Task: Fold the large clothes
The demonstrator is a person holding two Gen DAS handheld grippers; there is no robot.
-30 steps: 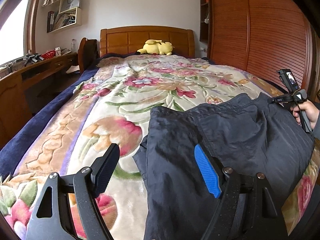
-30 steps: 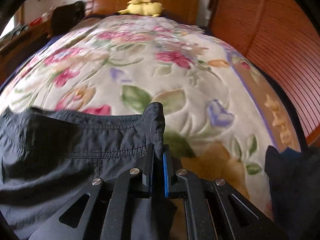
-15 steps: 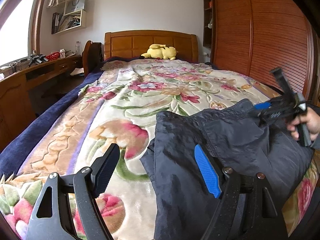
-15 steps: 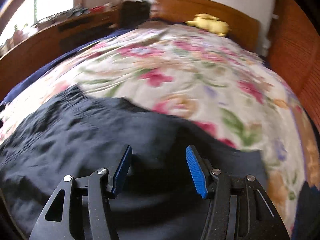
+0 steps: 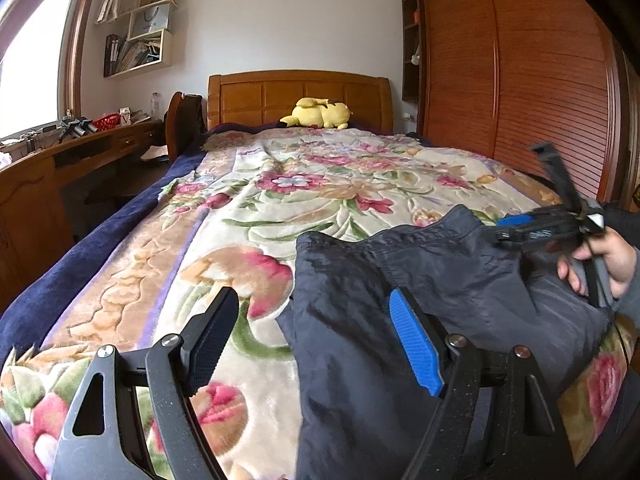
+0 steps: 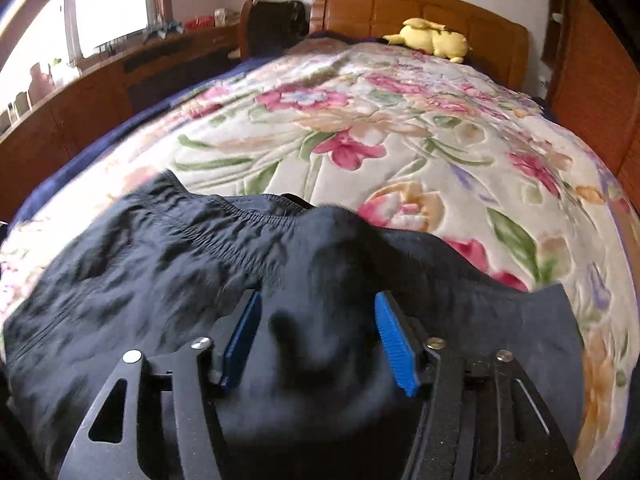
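Observation:
A dark navy garment [image 5: 420,292] with an elastic waistband lies folded on the near end of the bed. It also fills the lower half of the right wrist view [image 6: 168,264]. My left gripper [image 5: 316,340] is open and hovers over the garment's left edge, holding nothing. My right gripper [image 6: 320,336] is open, with a raised bump of the dark cloth between its blue pads, not pinched. It shows, blurred, in the left wrist view [image 5: 532,228] at the garment's far right side.
The bed carries a floral blanket [image 5: 304,200] with a blue border. A yellow plush toy [image 5: 318,113] lies by the wooden headboard. A wooden desk [image 5: 60,168] runs along the left. A wooden wardrobe [image 5: 532,80] stands on the right.
My right gripper let go of the garment's corner, opened, and swung left over the cloth. My left gripper stayed open and rose slightly.

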